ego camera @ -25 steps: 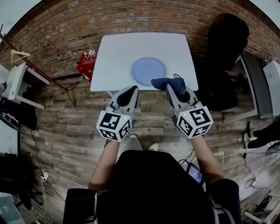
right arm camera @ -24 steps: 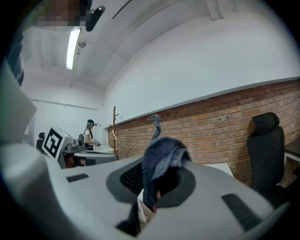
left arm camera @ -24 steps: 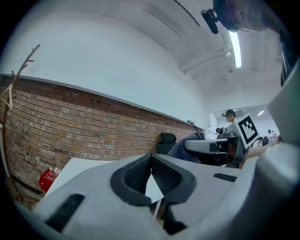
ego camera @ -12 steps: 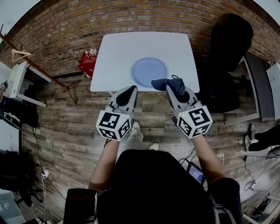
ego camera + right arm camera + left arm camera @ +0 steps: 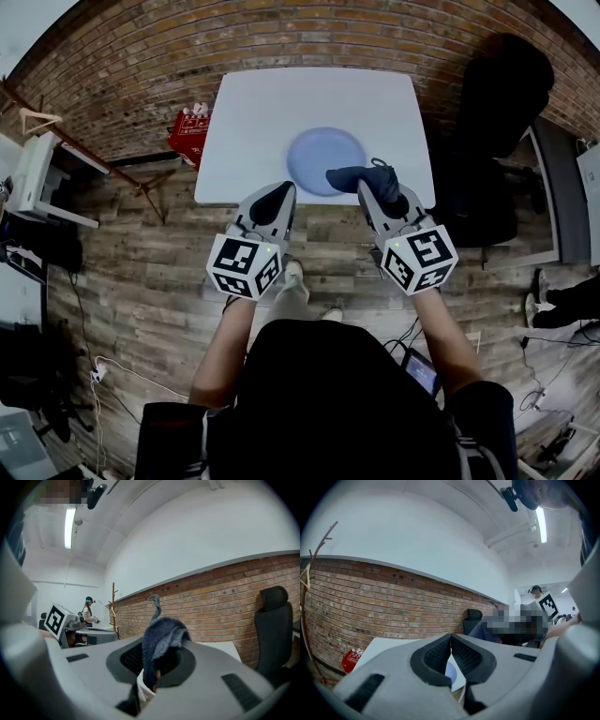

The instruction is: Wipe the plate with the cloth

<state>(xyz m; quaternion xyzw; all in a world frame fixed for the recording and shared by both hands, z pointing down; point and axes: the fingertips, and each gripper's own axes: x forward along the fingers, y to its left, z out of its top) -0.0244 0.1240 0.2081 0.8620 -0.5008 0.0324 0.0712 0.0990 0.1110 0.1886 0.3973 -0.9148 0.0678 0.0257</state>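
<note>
Blue cloth [image 5: 352,176], clamped in the jaws of our right gripper [image 5: 381,194], hovers at the near rim of the plate [image 5: 319,150] on the table [image 5: 253,112], while the jaws of our left gripper [image 5: 274,199] meet empty; wiping, we judge, first needs the cloth lowered onto the plate.

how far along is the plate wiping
Done: the cloth is clamped in the right tongs. In hand: it is held at the near edge of the plate; contact is unclear. Left: the wiping itself. The left tongs are shut and empty.

Plate [image 5: 319,155] on table [image 5: 253,112], cloth [image 5: 359,177] to right
</note>
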